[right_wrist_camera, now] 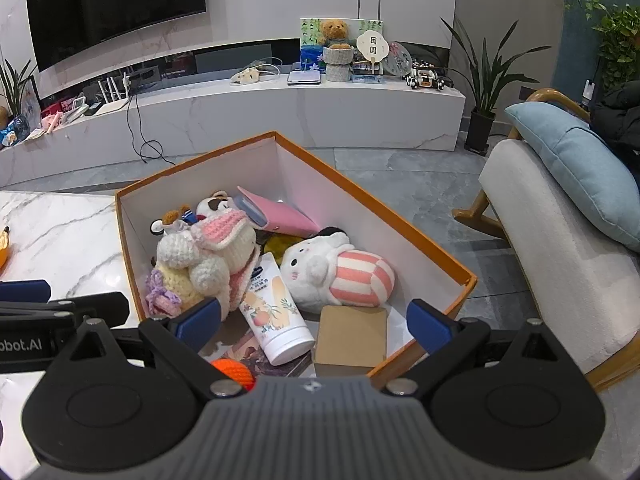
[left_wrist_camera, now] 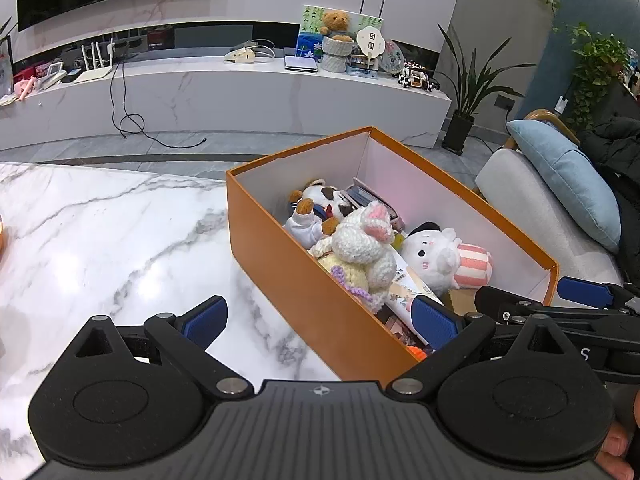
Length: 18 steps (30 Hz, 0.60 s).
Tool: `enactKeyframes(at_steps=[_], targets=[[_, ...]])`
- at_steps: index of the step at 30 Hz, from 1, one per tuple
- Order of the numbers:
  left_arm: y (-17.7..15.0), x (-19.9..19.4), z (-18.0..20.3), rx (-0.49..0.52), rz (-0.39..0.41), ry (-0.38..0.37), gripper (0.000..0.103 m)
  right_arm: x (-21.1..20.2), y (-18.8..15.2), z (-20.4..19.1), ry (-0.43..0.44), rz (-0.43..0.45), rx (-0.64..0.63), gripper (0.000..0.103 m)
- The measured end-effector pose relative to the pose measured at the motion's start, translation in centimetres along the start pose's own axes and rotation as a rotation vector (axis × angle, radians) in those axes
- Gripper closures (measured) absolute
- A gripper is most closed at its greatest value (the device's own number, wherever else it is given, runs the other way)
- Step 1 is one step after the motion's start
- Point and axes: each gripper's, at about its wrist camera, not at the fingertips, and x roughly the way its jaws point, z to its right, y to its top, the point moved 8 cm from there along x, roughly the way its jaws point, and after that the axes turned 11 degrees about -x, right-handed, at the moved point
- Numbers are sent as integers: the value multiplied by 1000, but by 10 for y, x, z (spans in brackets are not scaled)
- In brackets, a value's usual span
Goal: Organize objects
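Marble table [left_wrist_camera: 100, 232] holds a filled box [left_wrist_camera: 280, 264]; both grippers [left_wrist_camera: 320, 320] [right_wrist_camera: 316, 320] gape empty (sorting looks nearly done), next seek strays at nine o'clock.

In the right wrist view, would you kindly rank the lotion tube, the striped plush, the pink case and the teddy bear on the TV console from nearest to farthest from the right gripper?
From the right gripper, both fingers open over the orange box:
1. Lotion tube, lying between the fingers.
2. Striped plush, just beyond, toward the right.
3. Pink case, at the box's far end.
4. Teddy bear, across the room on the console.
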Motion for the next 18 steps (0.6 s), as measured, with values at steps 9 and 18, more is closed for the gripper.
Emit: enactKeyframes(at_steps=[9, 18], targets=[[-1, 0, -1, 0, 0, 0, 0, 0, 0, 0, 0, -1, 0, 4], [-3, -2, 3, -3, 11, -8, 0, -1, -2, 1, 0, -7, -11, 4]])
